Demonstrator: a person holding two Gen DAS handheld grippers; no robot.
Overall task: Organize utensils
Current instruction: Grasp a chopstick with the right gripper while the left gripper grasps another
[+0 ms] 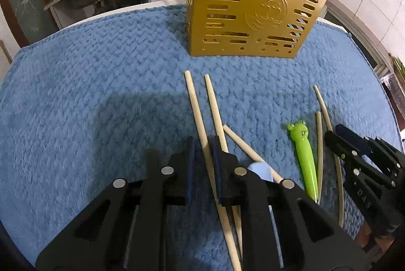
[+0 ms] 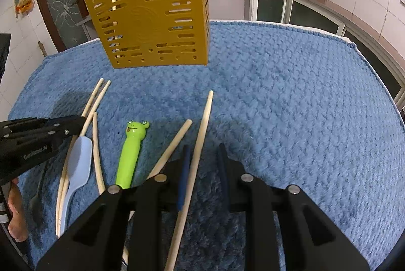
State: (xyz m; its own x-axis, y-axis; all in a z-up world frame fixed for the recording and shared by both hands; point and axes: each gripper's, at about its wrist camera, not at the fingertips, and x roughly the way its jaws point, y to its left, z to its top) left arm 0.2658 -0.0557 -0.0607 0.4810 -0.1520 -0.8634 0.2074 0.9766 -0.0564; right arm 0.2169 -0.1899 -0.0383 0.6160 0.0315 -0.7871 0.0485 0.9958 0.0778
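Two black plastic grippers work over a fuzzy, knobbly blue towel [image 1: 88, 98] w/ loose utensils on it. Left gripper [image 1: 203, 144] has its dark-padded jaws set narrow around one pale wooden chopstick [image 1: 200, 116]; pads look touching or nearly so, can't tell if it's truly clamped. That stick is long, thin, round, running away from the camera toward the holder, w/ a second chopstick [image 1: 215, 103] just beside it on the right, roughly parallel. Right gripper [image 2: 202, 152] is open wider, another chopstick [image 2: 202, 134] lying between the jaws close to the left pad, apart from the right one; its long axis points ahead, tip slightly right. Gold holder [image 2: 152, 22] stands upright at the towel's far side: rigid, boxy, perforated w/ slots and round holes, embossed round emblem on front, a couple of sticks poking out the top. Between the grippers lies a glossy green frog-headed handle [image 2: 130, 152], head toward the holder, and a pale blue plastic spoon [image 2: 78, 164], bowl forward, among more chopsticks.
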